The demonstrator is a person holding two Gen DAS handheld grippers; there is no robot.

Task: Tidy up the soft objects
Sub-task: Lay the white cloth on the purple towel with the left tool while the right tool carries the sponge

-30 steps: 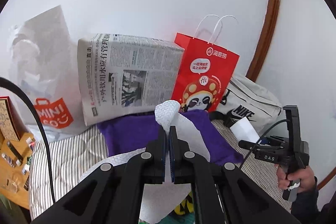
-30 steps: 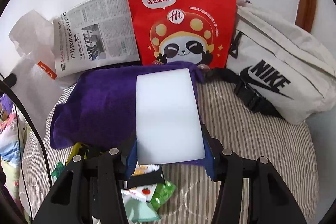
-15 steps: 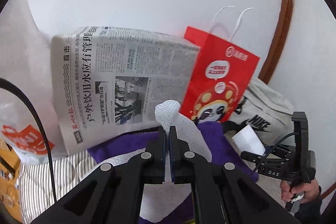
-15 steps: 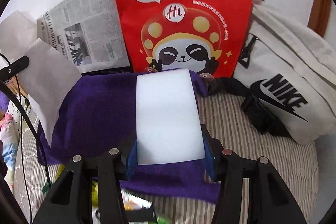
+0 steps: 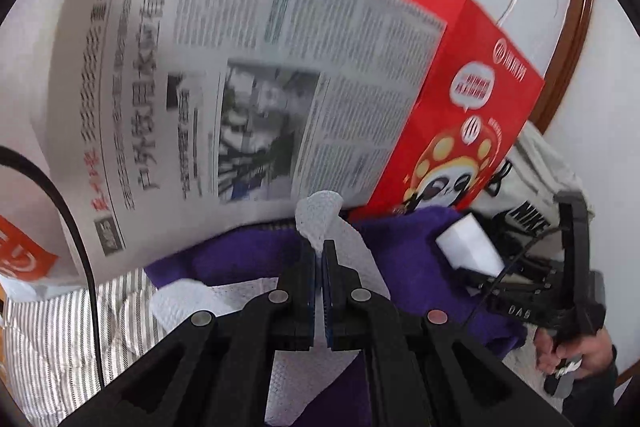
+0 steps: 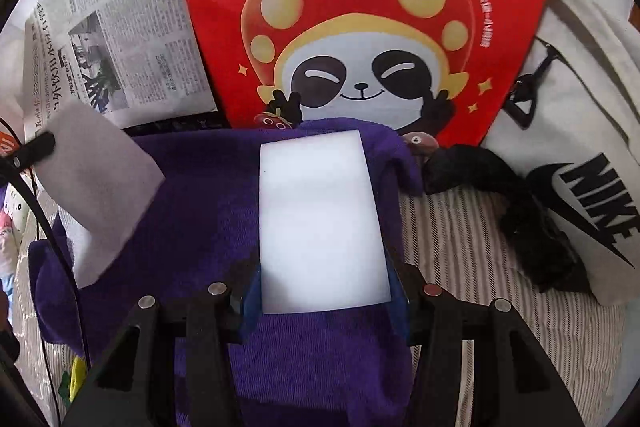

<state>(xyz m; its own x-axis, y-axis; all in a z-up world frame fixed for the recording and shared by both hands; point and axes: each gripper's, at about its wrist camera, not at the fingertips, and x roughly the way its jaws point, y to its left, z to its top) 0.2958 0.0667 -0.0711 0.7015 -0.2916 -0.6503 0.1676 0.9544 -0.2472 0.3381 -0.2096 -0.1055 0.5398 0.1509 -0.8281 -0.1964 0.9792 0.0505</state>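
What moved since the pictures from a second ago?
Both grippers came closer to the newspaper and red bag, over the purple towel. The left gripper still pinches the white tissue; the right gripper still holds the white sponge.

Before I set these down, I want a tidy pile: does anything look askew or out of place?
Mostly tidy. The purple towel lies bunched at its right corner by the red paper bag, and colourful wrappers poke from under its near left edge.
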